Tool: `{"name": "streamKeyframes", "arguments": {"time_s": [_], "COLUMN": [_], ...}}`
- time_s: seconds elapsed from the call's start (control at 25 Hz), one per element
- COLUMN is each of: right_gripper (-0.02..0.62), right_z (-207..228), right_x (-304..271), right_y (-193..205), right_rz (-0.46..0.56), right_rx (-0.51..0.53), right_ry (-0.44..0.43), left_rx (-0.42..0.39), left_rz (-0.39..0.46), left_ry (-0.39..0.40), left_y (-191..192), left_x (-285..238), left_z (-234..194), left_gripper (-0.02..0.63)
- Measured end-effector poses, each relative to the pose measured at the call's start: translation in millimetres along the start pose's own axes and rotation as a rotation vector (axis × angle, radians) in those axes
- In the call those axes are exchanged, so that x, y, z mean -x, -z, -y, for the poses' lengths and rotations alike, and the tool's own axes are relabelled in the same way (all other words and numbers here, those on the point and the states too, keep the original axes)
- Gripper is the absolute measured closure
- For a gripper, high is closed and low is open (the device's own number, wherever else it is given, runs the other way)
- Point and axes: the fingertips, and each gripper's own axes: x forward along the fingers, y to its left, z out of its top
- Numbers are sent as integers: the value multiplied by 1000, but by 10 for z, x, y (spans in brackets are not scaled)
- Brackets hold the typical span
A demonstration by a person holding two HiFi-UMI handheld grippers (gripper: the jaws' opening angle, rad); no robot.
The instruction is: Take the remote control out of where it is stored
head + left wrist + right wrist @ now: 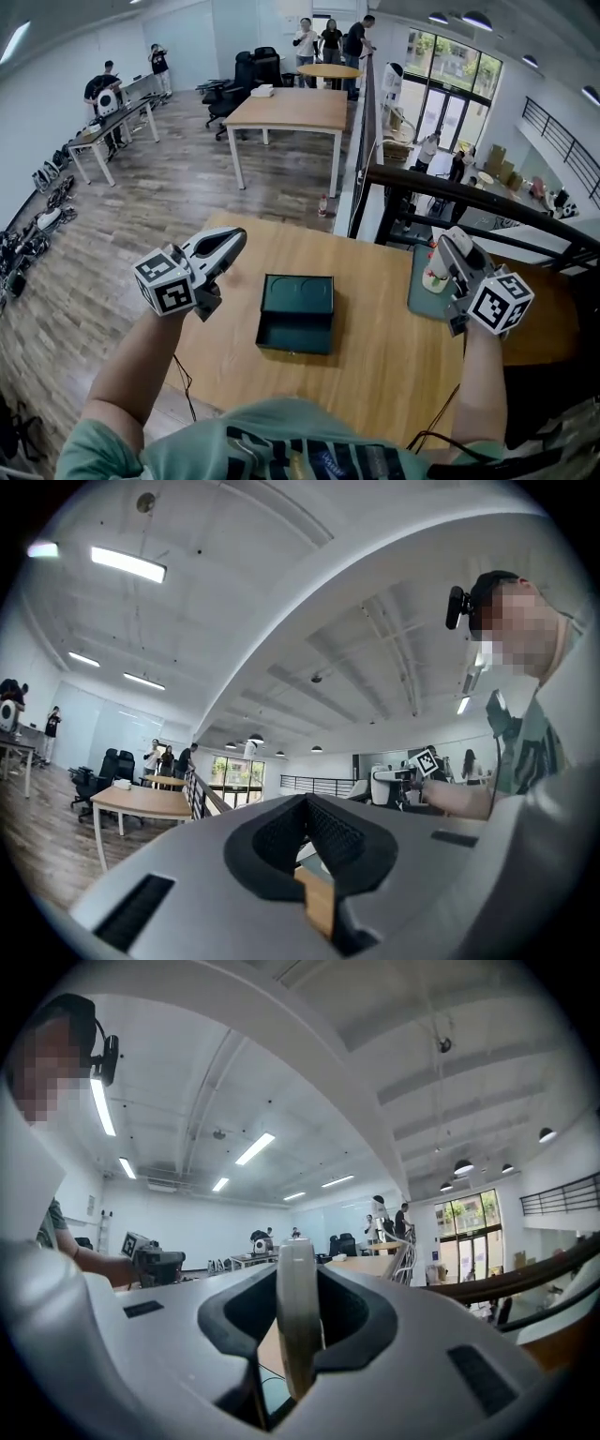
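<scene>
Holding the remote control (pixel 298 1316) clamped edge-on in my right gripper (pixel 448 253), by the teal tray (pixel 419 298), apart from the open green box (pixel 296 314). Left gripper (pixel 232 241) closed, empty, raised.

The box (pixel 295 347) is sitting mid-desk (pixel 375 352) before me, the mat (pixel 417 292) is lying to its right, and the remote control (pixel 436 267) is hanging over that mat.

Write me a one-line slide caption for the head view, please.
Right claw grips the white remote control over a green tray, beside the open, empty green box on the wooden table.
</scene>
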Motion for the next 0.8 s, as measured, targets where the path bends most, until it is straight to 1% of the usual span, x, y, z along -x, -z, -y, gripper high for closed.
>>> {"name": "streamKeyframes", "arguments": {"time_s": [0.12,0.24,0.4,0.52,0.6,0.72,0.8], "right_gripper": [488,488,488,488,488,488,488], "right_z": [87,152,210,255,313,520,718], "right_x": [-341,-753,-1200,-1407,-1575,-1804,-1875], "right_y": [59,145,365,535,650,861,1075], "right_rz": [-35,-69,-123,-163,-185,-232,-263], "right_rx": [29,46,56,57,56,96,116], "right_ry": [57,119,195,250,266,250,239], "left_rx": [-33,-43,-47,-39,-29,3,47], "left_rz": [7,10,-30,-76,-111,-168,-209], "left_ry": [59,119,167,181,179,165,158], "left_y": [-39,-64,154,388,543,850,1090], "left_x": [-242,-438,-620,-788,-947,-1303,-1547], "left_z": [-298,-704,-1284,-1605,-1789,-1938,-1926], "left_gripper": [607,607,607,607,607,607,607]}}
